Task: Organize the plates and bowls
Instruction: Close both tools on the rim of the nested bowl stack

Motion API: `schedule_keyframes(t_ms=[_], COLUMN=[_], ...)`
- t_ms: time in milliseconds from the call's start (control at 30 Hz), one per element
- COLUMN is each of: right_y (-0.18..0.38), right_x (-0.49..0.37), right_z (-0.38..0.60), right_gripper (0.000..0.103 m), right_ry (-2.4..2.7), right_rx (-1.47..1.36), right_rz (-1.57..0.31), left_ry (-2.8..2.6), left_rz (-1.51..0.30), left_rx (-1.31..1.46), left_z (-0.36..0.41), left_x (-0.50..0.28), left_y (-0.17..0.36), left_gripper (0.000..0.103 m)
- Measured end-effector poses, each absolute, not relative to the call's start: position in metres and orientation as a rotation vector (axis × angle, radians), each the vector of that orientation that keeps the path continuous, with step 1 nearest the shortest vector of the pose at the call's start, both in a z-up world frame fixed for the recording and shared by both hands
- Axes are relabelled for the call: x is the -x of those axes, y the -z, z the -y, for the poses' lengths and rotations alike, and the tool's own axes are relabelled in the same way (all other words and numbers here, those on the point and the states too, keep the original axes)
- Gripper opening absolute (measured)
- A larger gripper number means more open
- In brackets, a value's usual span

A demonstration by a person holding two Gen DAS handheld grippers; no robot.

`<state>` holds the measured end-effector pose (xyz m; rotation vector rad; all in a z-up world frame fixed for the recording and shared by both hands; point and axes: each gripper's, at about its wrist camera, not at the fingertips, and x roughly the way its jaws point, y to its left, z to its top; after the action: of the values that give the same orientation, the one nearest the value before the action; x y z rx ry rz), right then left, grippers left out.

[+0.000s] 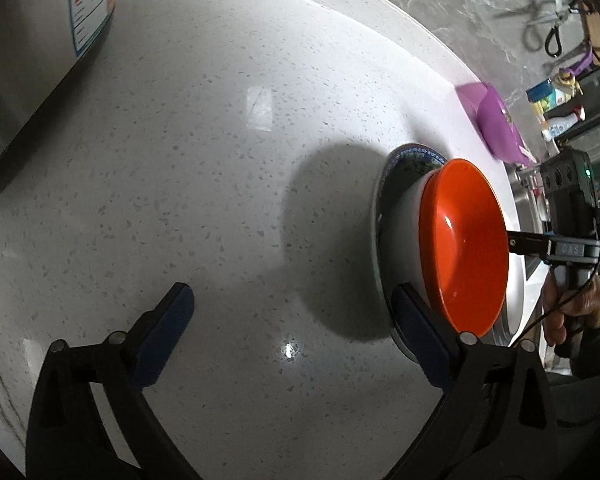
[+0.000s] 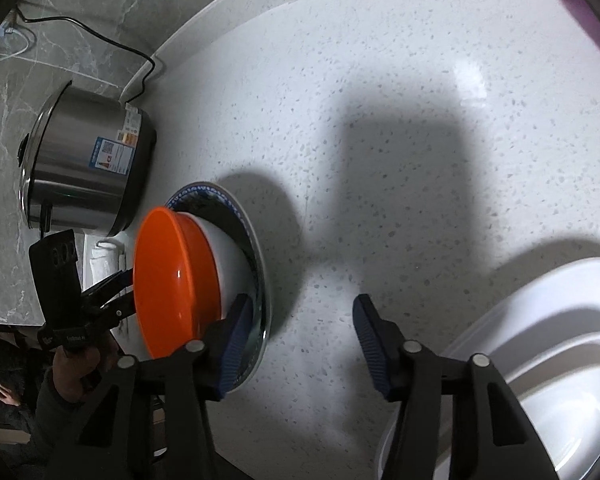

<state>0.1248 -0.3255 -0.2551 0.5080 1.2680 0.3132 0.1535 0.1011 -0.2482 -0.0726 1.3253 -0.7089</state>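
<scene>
An orange bowl (image 1: 464, 248) sits nested in a white bowl (image 1: 404, 240) on a blue-patterned plate (image 1: 414, 156) on the speckled white counter. The same stack shows in the right wrist view: orange bowl (image 2: 172, 280), white bowl (image 2: 230, 260), plate (image 2: 220, 196). My left gripper (image 1: 296, 344) is open and empty, its right finger beside the plate rim. My right gripper (image 2: 300, 344) is open and empty, its left finger beside the plate. The right gripper also shows in the left wrist view (image 1: 528, 246) behind the orange bowl.
A steel rice cooker (image 2: 84, 168) with a cord stands by the stack. A white oval dish (image 2: 540, 364) lies at the lower right. A purple item (image 1: 496, 120), a sink edge and bottles lie beyond the stack. Marble wall behind.
</scene>
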Motion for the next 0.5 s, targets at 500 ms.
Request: schedule_keyframes(t_ms=[500], right_y=[0.252], right_x=[-0.124], right_z=[0.314], right_gripper=[0.011], right_ry=[-0.376], right_rx=[-0.511], right_rz=[-1.227], left_ry=[0.715], left_rz=[-1.341], left_rx=[0.038], left_z=[-0.065], left_x=[-0.153], left_y=[0.239], left_gripper=[0.054])
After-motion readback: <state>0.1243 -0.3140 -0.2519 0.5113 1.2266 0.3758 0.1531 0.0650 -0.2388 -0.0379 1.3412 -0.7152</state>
